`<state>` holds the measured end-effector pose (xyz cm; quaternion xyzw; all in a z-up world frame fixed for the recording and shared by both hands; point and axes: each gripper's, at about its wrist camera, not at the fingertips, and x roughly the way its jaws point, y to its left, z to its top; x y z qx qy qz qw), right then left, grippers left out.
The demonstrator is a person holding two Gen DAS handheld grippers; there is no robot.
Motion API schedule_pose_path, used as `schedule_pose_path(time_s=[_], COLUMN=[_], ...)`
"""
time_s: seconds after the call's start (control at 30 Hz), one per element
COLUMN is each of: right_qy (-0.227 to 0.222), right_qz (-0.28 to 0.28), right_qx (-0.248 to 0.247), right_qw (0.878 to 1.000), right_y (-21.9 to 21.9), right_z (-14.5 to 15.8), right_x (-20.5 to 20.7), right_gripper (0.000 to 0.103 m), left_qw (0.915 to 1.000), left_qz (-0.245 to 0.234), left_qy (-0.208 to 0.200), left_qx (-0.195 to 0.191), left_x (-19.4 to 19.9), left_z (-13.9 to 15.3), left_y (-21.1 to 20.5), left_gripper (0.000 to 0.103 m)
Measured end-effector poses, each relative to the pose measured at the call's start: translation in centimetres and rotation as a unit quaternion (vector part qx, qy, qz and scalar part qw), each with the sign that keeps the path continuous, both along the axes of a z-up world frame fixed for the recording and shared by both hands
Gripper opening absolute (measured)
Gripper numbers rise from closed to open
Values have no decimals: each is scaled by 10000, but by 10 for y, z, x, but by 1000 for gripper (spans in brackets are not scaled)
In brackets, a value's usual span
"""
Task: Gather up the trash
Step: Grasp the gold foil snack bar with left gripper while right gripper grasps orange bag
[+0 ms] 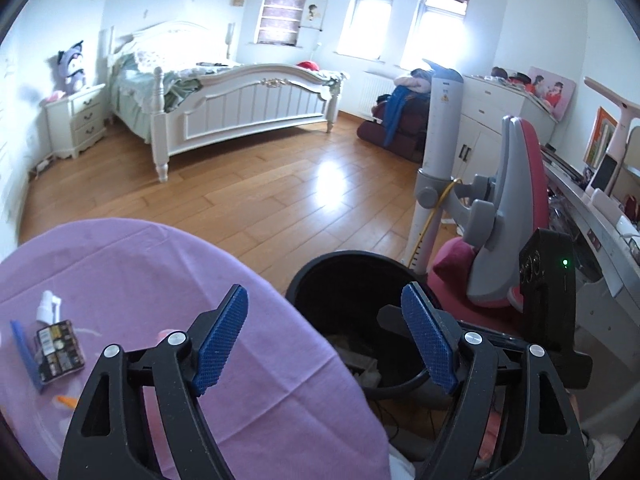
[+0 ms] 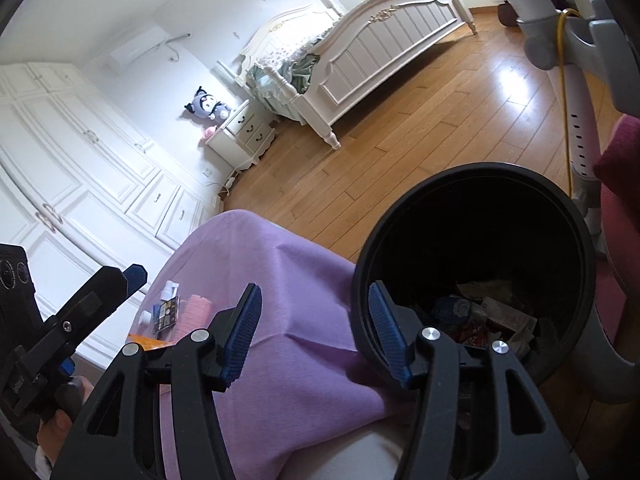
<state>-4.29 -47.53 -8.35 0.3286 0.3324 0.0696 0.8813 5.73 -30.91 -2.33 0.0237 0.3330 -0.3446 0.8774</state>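
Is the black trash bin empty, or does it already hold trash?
Holds trash: the right wrist view shows wrappers and paper scraps at the bottom of the black bin.

Bright daylight from windows (image 1: 400, 20), floor (image 1: 332, 176) glare; fisheye-bent edges, dark corners

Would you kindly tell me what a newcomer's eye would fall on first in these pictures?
First, the round black plastic trash bin on the wooden floor, with wrappers lying at its bottom, beside the table draped in a lilac cloth. Both the left claw and right claw hang open and empty near the bin's rim. Behind stands a white carved bed.
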Motion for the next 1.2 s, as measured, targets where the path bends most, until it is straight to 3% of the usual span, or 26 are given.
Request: schedule_pose_path(time_s=[0.23,0.43,0.57,0.7,0.9,1.07,1.17,1.2], right_qy=[-239,-424,-459,-414,-229,-72,-8,40], right_qz=[820,1708,2095,2360,2558,2602,2573,2592], right_qx=[-456,-1092,-1357,-1544,-1893,-2171,-2273,-2272], right_qw=[9953,9783,9673,9585,9477,9408,9392,9387], right_y=[67,129,162,191,224,237,237,237], right_z=[29,48,50,48,41,35,34,33], right_x=[15,16,16,18,30,43,50,52], right_gripper=[57,56,55,54,50,42,34,29], left_qw=[9978,9881,9774,9712,9655,9628,9610,9601], left_qz=[633,1533,2092,2282,2321,2341,2377,2400], left_qy=[-117,-97,205,497,794,1135,1154,1120], left_qx=[-159,18,205,479,873,730,810,903], left_x=[-7,-8,-2,-1,4,10,15,16], left_z=[11,-2,-21,-38,-58,-68,-71,-71], left_y=[91,195,262,312,343,352,351,350], left_gripper=[79,79,79,79,76,60,51,44])
